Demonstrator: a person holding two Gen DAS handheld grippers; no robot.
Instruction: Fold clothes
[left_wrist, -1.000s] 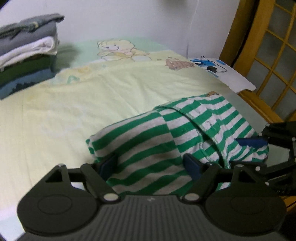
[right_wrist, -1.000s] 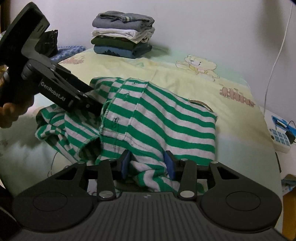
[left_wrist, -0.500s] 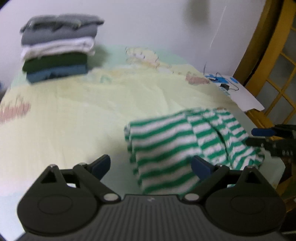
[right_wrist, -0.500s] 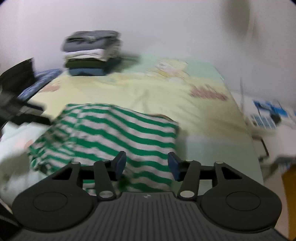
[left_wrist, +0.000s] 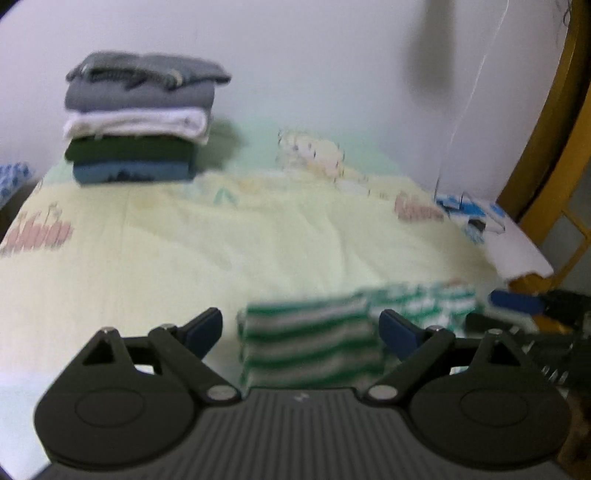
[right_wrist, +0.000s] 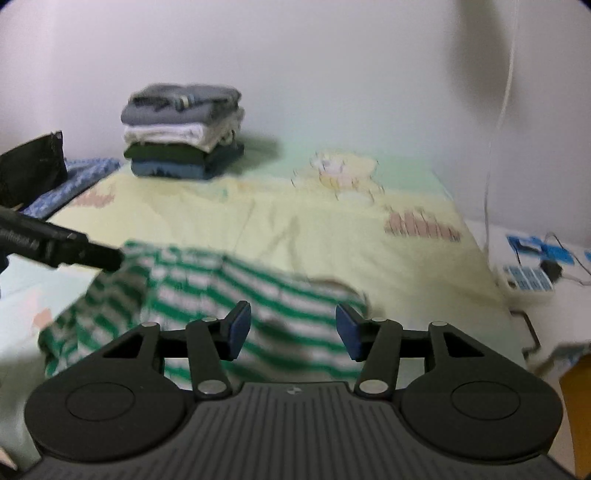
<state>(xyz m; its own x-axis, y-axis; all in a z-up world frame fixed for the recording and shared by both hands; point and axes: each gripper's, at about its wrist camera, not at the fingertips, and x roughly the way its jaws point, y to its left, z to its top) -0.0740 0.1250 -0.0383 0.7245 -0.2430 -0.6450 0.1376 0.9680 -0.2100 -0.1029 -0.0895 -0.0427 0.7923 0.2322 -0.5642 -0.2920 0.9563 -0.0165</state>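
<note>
Now | striped shirt (right_wrist: 229, 295): soft green-white knit, folded | left gripper (left_wrist: 301, 328): jaws spread, empty | right gripper (right_wrist: 293, 328): jaws parted, empty | bedsheet (left_wrist: 221, 251): pale, wrinkled

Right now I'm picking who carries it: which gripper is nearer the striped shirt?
Hard to tell. Left gripper and right gripper both hover open just above the striped shirt.

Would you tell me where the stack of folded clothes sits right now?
The stack sits at the bed's far left corner against the wall in both wrist views, well beyond the striped shirt lying near the grippers.
</note>
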